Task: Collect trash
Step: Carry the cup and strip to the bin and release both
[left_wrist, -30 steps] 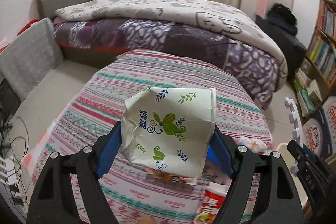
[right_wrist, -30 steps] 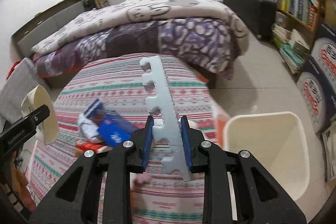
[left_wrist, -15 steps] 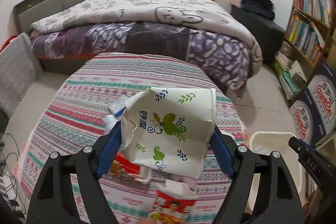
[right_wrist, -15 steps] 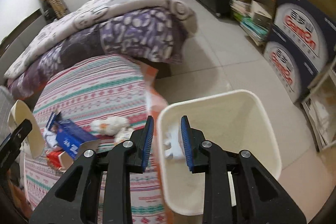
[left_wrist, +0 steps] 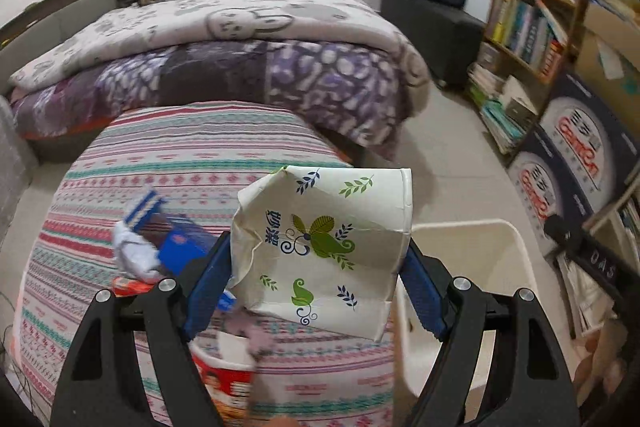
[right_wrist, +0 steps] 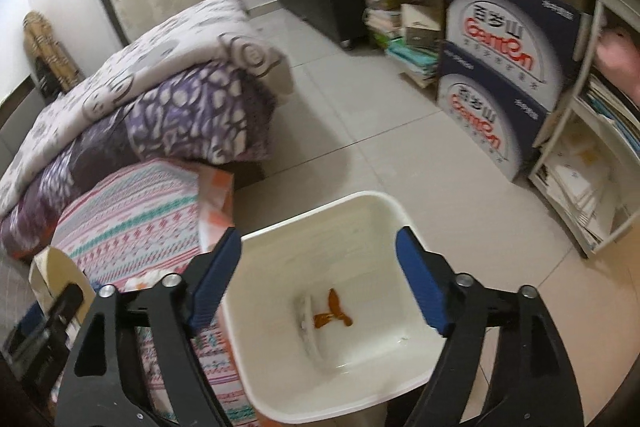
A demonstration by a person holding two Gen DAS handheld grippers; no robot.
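My left gripper (left_wrist: 316, 291) is shut on a crumpled white paper cup (left_wrist: 324, 247) with green leaf prints, held above the patterned table near its right edge. The white trash bin (left_wrist: 516, 259) stands on the floor just right of it. My right gripper (right_wrist: 320, 283) is open and empty, right over the bin (right_wrist: 280, 367). Inside the bin lies the white foam strip (right_wrist: 308, 327) beside an orange-brown scrap (right_wrist: 332, 315). The cup also shows at the left edge of the right wrist view (right_wrist: 52, 267).
More trash lies on the striped tablecloth (left_wrist: 200, 155): a blue packet (left_wrist: 180, 243), a white wad (left_wrist: 132, 255), a red-printed cup (left_wrist: 224, 379). A bed with quilts (left_wrist: 240, 59) stands behind. Bookshelves (left_wrist: 532, 15) and stacked boxes (right_wrist: 500, 79) line the right side.
My right gripper carried the foam strip over the bin, opened, and the strip now lies inside. My left gripper, still holding the paper cup, has swung right toward the bin.
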